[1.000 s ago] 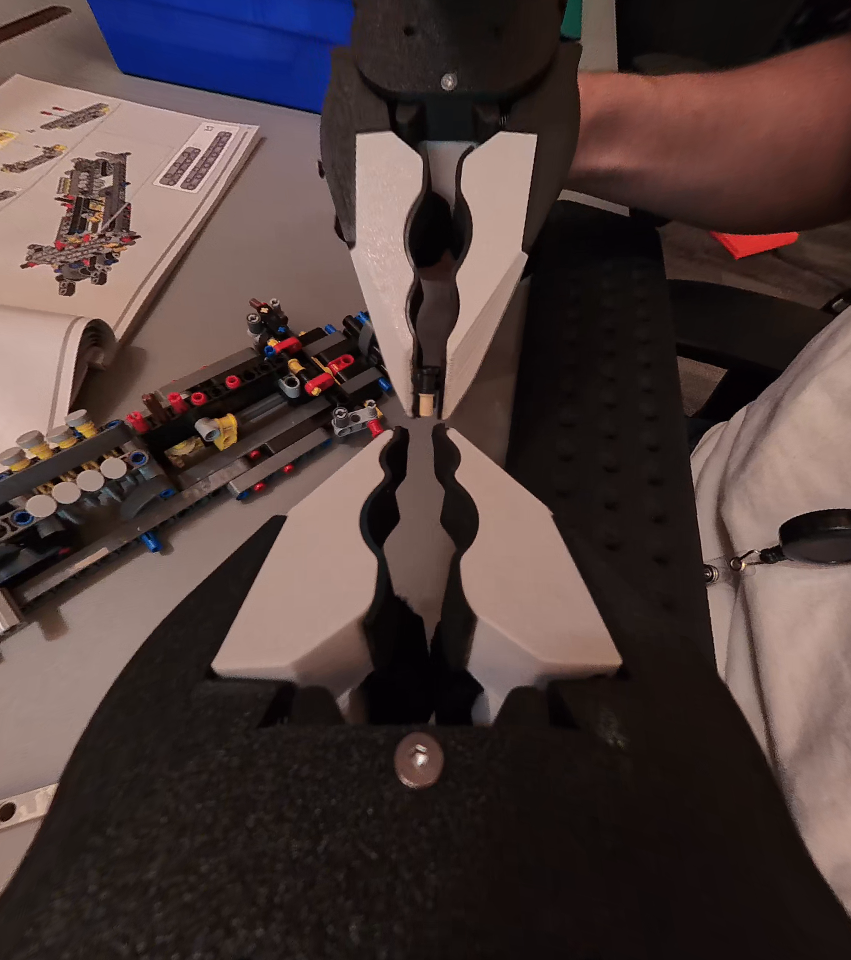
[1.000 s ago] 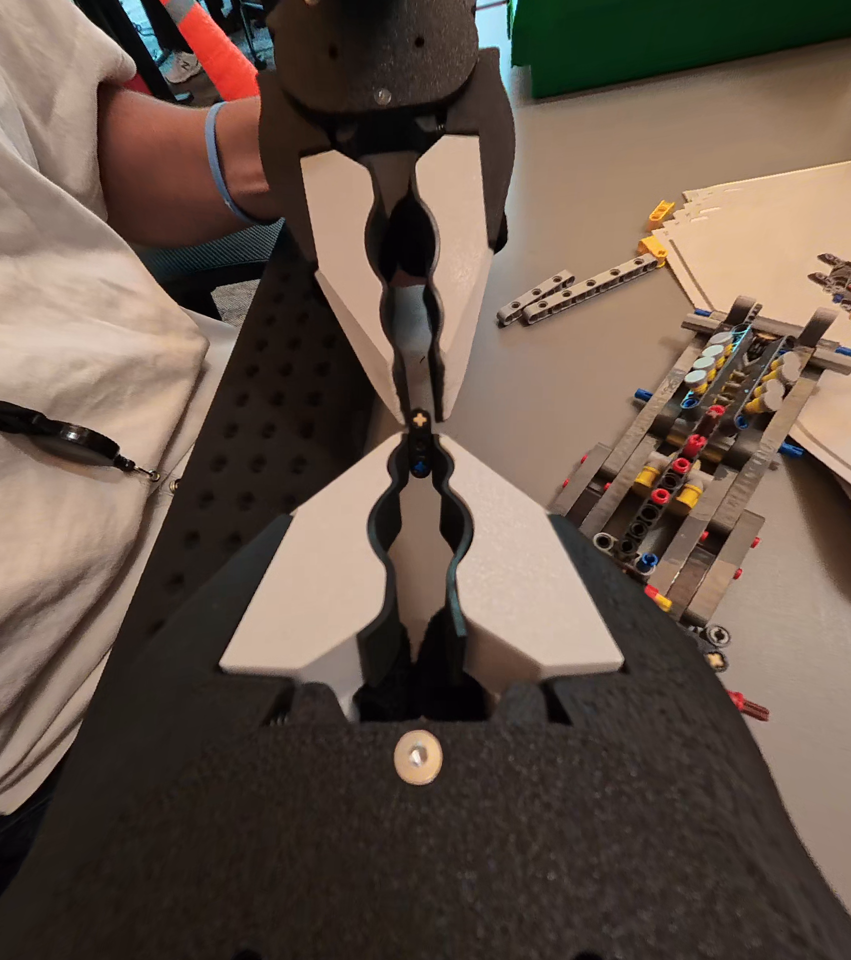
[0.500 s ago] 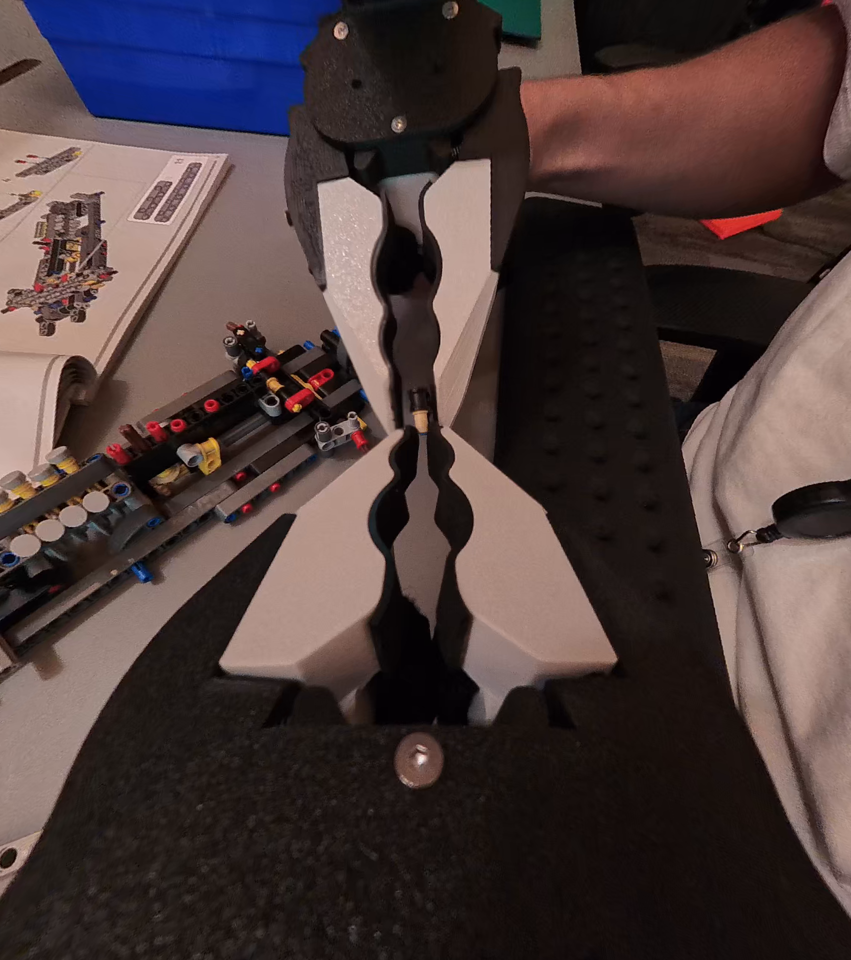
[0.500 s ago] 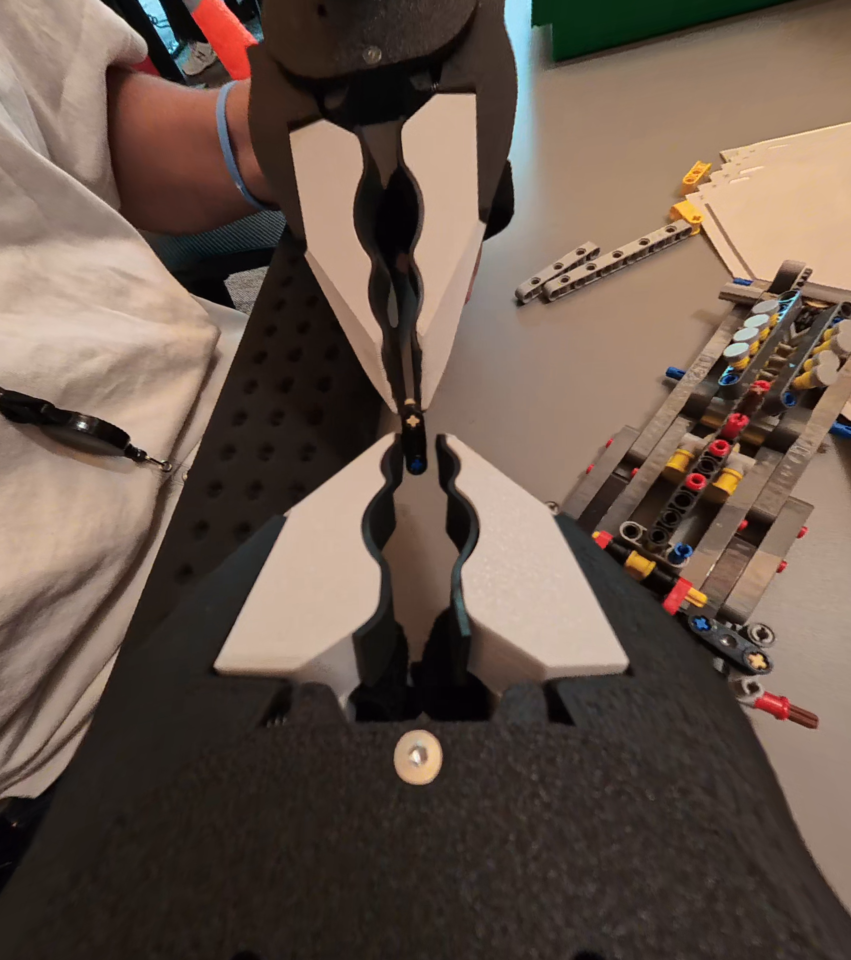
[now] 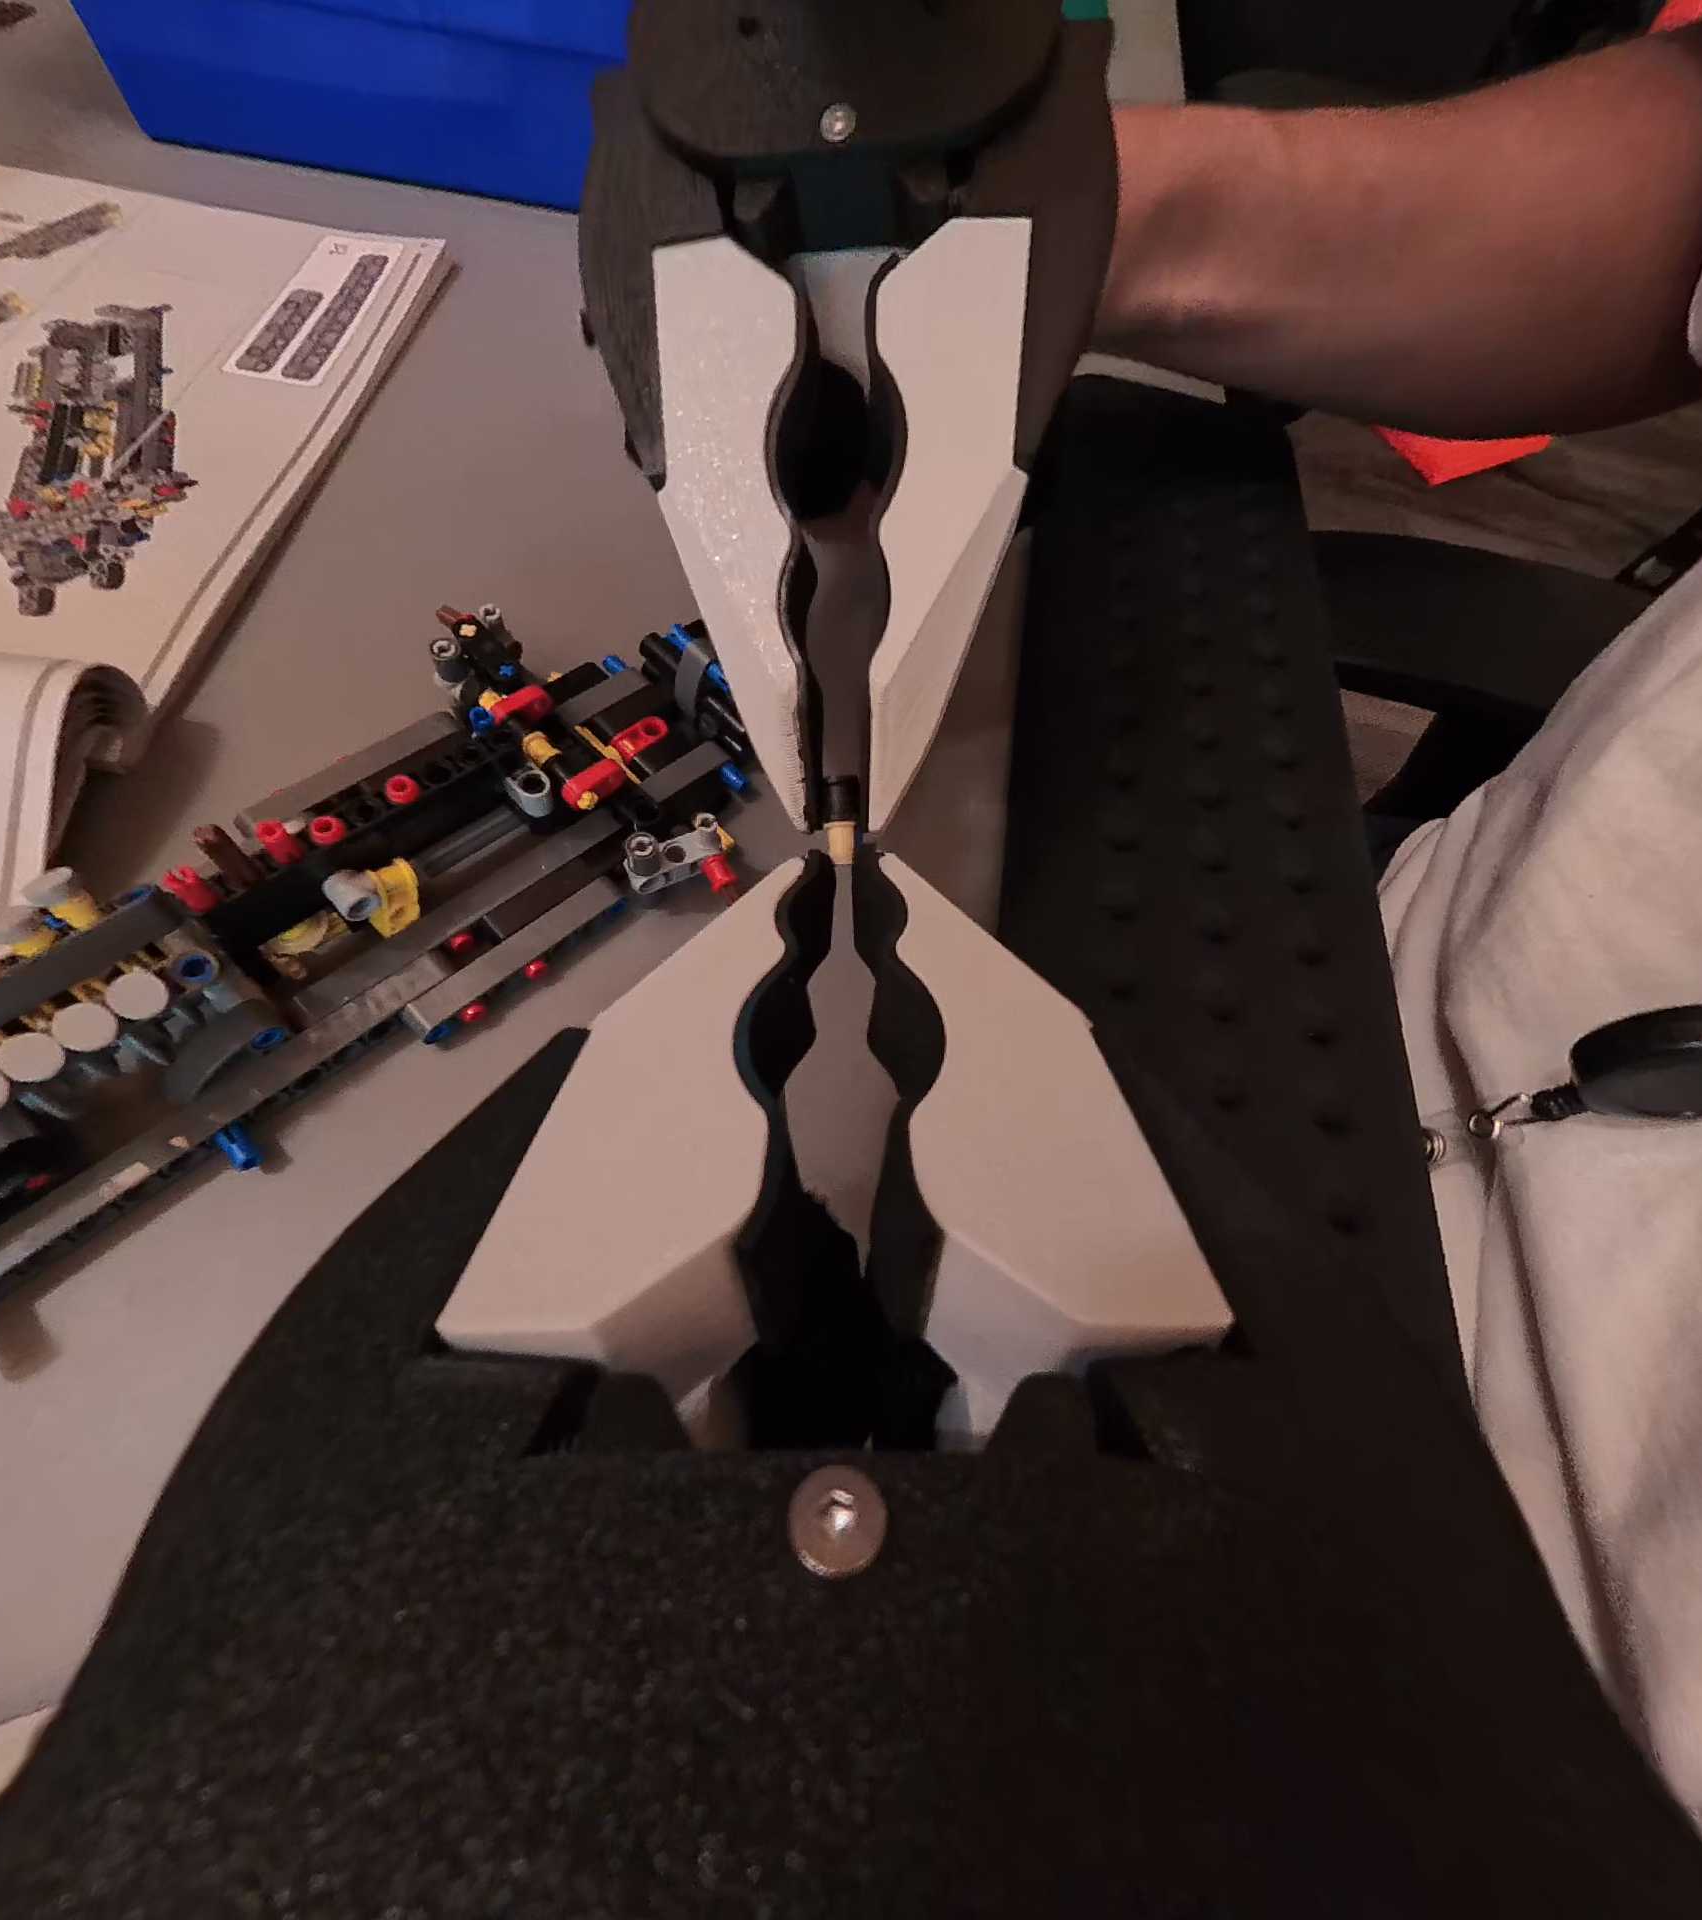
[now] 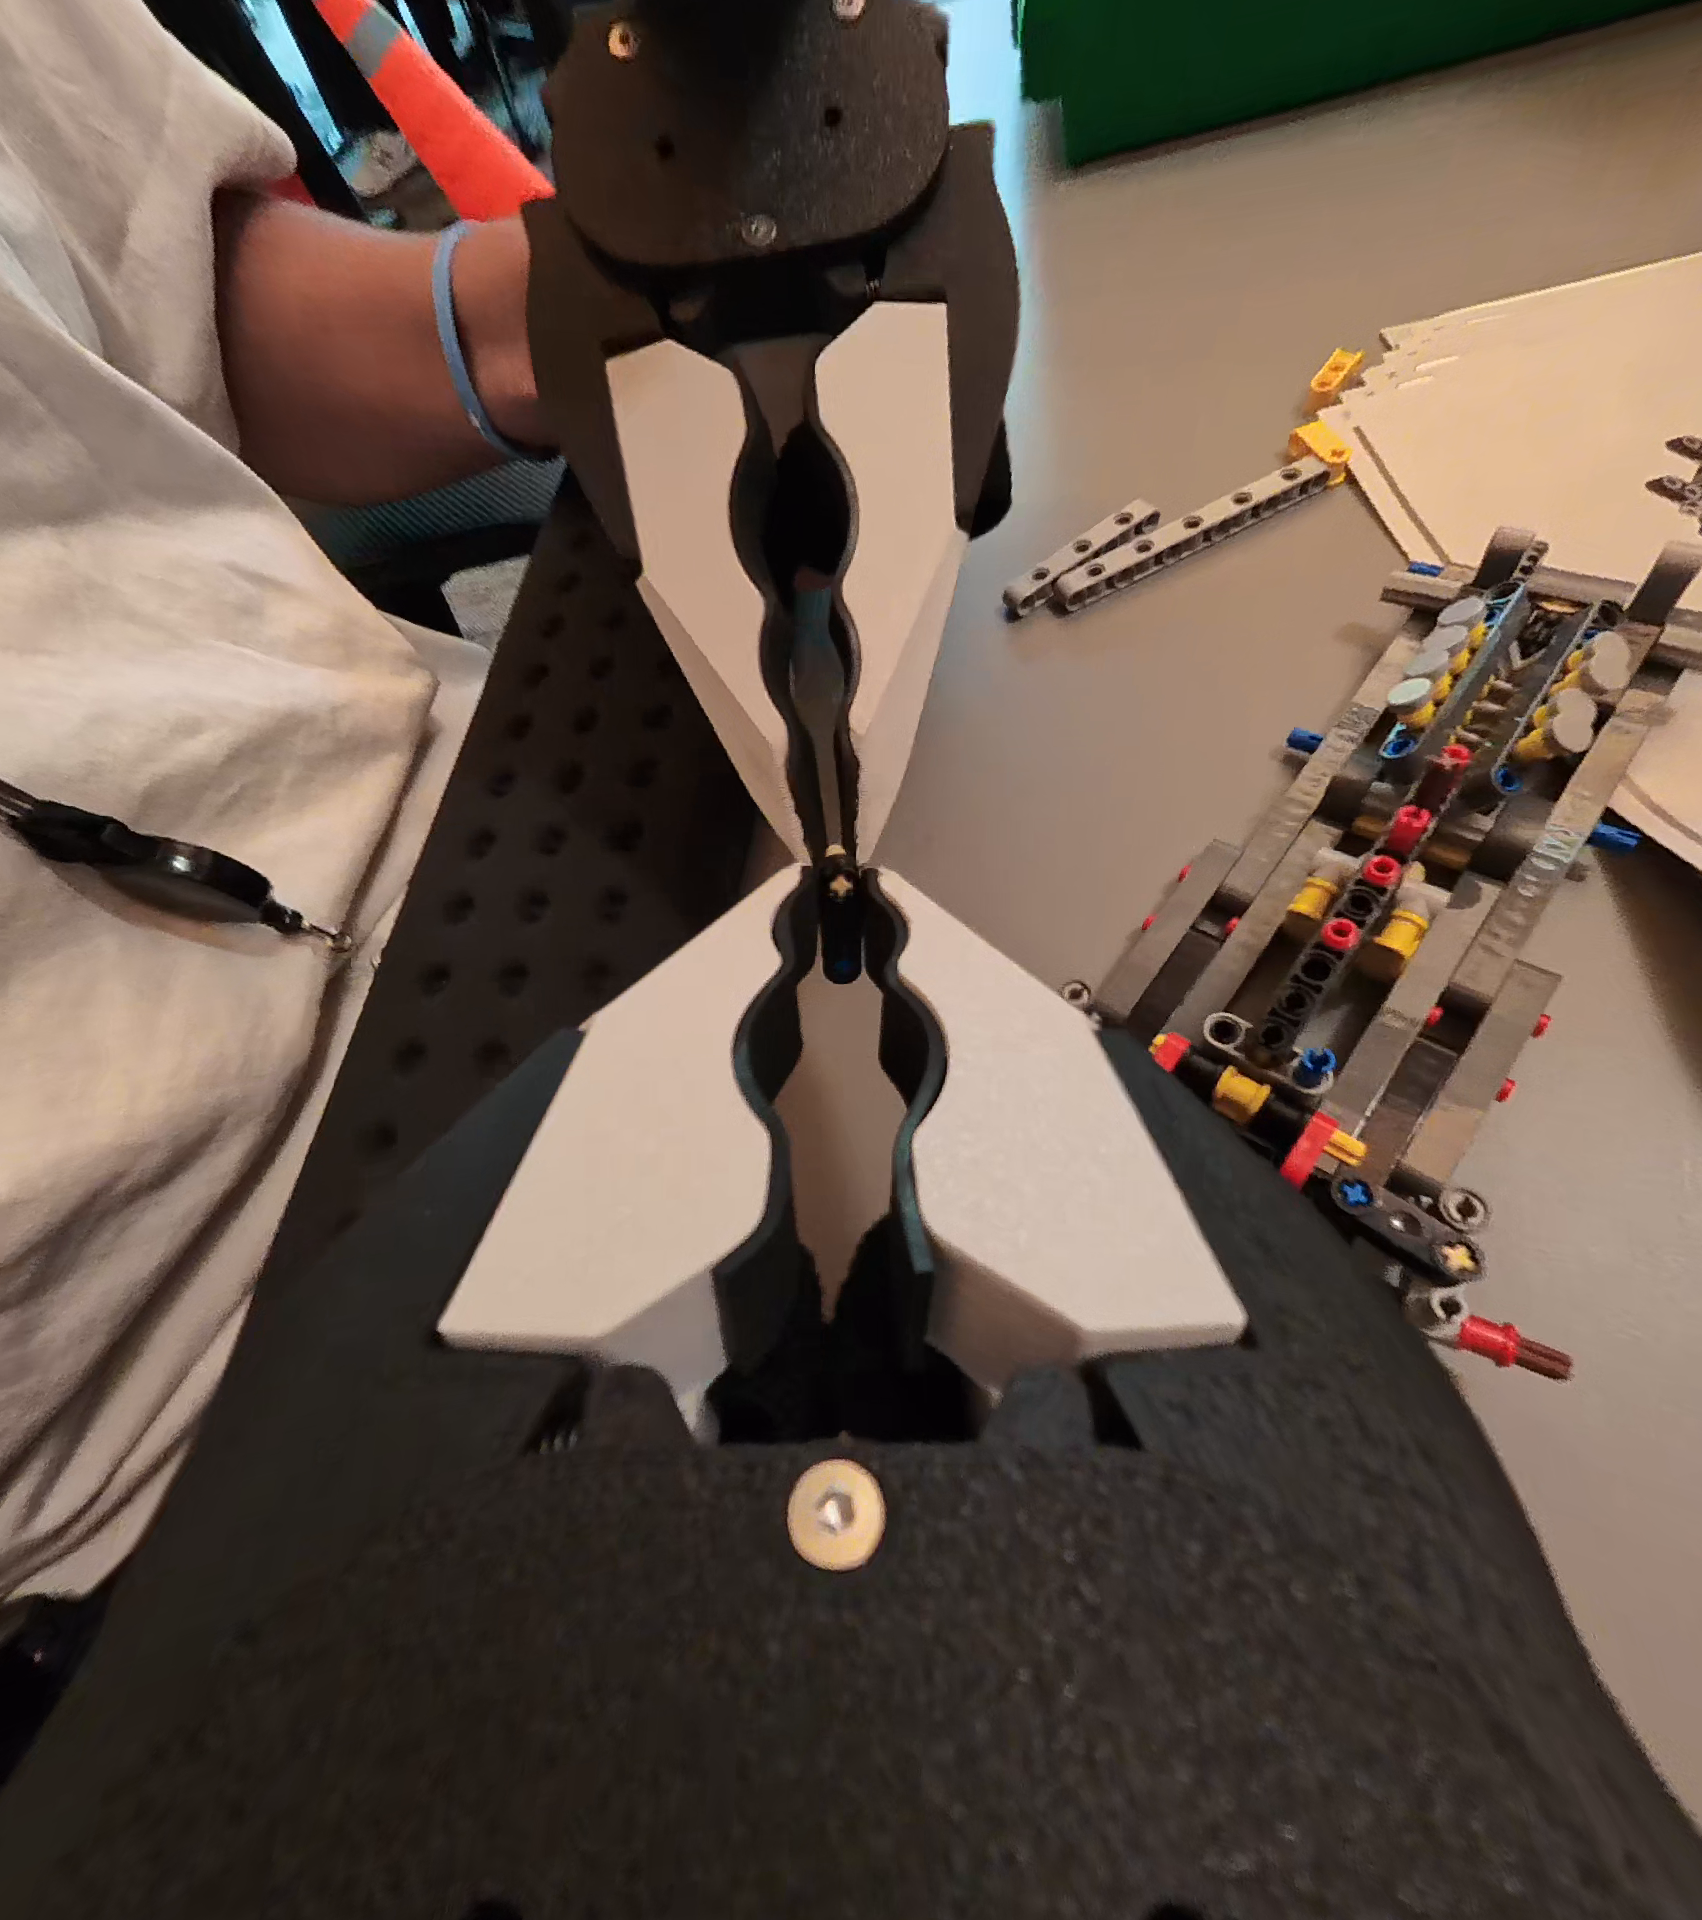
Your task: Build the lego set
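Both grippers meet tip to tip, our left gripper (image 5: 834,868) pinching a tan pin (image 5: 838,834), our right gripper (image 6: 839,883) clamping a black connector (image 6: 839,920) (joining them, we judge), while the half-built chassis (image 5: 307,914) waits at nine o'clock.

A smooth grey tabletop (image 5: 514,499) fills the scene under dim, warm indoor light. At its far edge in the left wrist view stands a bright blue plastic storage bin (image 5: 359,94). In the right wrist view a dark green plastic bin (image 6: 1294,62) stands at the table's far edge. A black perforated chair part (image 5: 1190,831) with rows of round holes sits just beside the table edge, next to a seated person in a pale grey shirt (image 5: 1657,1143). Behind the person, a strip of orange fabric (image 6: 431,114) with a reflective band shows, with dark chair legs close by.
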`<action>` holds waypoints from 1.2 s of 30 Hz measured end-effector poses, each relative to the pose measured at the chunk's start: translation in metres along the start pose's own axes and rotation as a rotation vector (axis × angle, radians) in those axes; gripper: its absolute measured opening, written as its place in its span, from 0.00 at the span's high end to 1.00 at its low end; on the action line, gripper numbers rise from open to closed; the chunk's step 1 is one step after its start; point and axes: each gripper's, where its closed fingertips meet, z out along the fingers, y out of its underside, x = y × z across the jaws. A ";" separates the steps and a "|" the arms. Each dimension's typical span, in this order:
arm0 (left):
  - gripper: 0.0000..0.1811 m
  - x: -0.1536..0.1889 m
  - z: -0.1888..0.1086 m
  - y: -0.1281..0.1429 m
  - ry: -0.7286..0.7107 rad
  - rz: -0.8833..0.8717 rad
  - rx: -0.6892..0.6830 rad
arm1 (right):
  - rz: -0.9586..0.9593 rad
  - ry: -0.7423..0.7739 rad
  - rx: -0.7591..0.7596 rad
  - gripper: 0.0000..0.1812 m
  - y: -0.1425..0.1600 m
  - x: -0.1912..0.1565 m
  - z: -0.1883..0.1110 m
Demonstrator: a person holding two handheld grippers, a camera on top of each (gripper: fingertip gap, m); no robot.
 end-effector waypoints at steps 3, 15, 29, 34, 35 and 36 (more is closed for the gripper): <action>0.97 -0.019 0.010 0.011 -0.079 -0.068 -0.070 | -0.100 0.110 -0.158 0.96 0.012 0.020 -0.009; 0.89 -0.030 0.040 0.030 -0.150 -0.147 -0.221 | -0.493 0.066 -0.627 0.97 0.025 0.042 -0.015; 0.97 -0.043 0.032 0.017 -0.307 -0.107 -0.170 | -0.411 0.009 -0.687 0.97 0.018 0.052 -0.010; 0.97 -0.034 0.009 0.006 -0.351 -0.147 -0.158 | -0.284 -0.111 -0.567 0.97 0.000 0.037 -0.012; 0.97 -0.031 0.003 0.005 -0.365 -0.160 -0.152 | -0.262 -0.146 -0.520 0.97 -0.007 0.031 -0.012; 0.97 -0.027 -0.003 0.006 -0.379 -0.174 -0.152 | -0.232 -0.182 -0.455 0.97 -0.016 0.024 -0.012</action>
